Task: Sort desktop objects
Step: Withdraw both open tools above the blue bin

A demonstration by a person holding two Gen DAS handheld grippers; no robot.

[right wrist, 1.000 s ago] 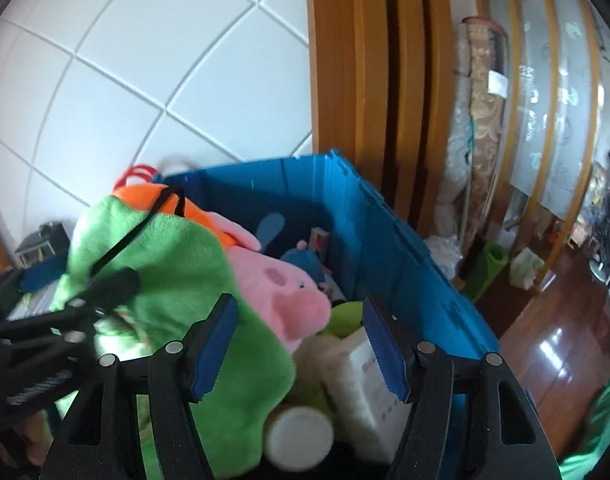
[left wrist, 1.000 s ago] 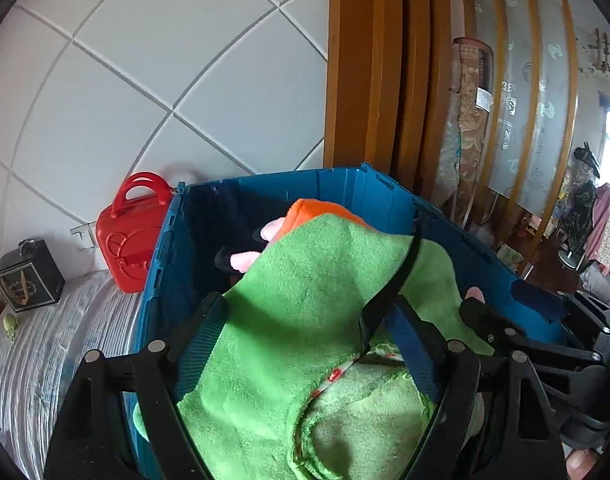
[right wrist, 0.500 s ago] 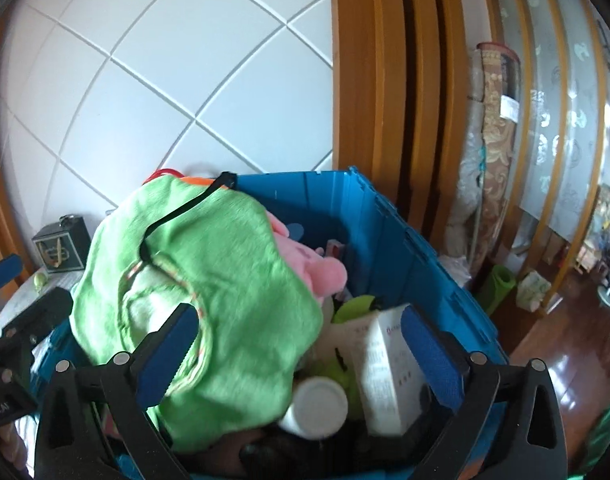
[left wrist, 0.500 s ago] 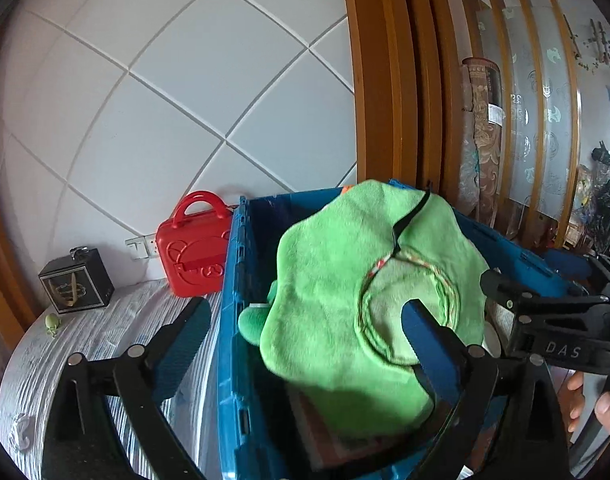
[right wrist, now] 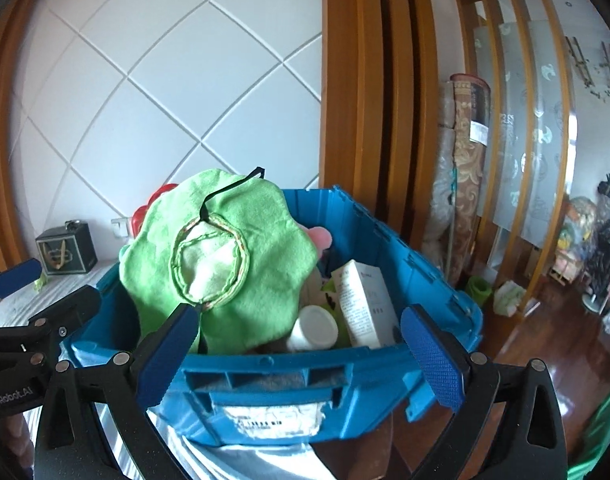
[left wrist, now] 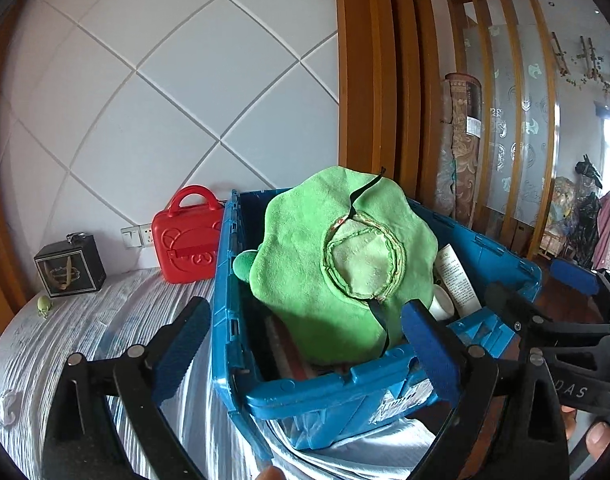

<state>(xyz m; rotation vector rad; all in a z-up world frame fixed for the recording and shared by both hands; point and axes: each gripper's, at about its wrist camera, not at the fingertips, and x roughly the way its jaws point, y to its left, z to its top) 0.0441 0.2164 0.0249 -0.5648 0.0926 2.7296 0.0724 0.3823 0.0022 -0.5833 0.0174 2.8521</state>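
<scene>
Both grippers are hanging just in front of the near wall of the blue crate, side by side and pointing slightly down toward it. The left gripper is standing with its jaws spread wide and nothing between the pads; its left pad is sitting over the table outside the crate and its right pad over the crate's near rim. The right gripper is likewise gaping at full width, empty, straddling the middle of the near wall.

Inside the crate, the green plush piece with the black cord is lying on top of the heap, leaning toward the left side and rising above the rim. Beside it a white box is standing on end and a white bottle is lying against it; a bit of pink plush is peeking out behind the green piece.

On the striped table, well apart from the crate, a red case is standing against the wall, a small black box is sitting further left, and a tiny green object is lying near the edge.

As I read it, the sorting is well along: most things are already resting in the crate. What seems left is the red case, the black box and the little green thing, if those belong in it too; I cannot tell that from here.
</scene>
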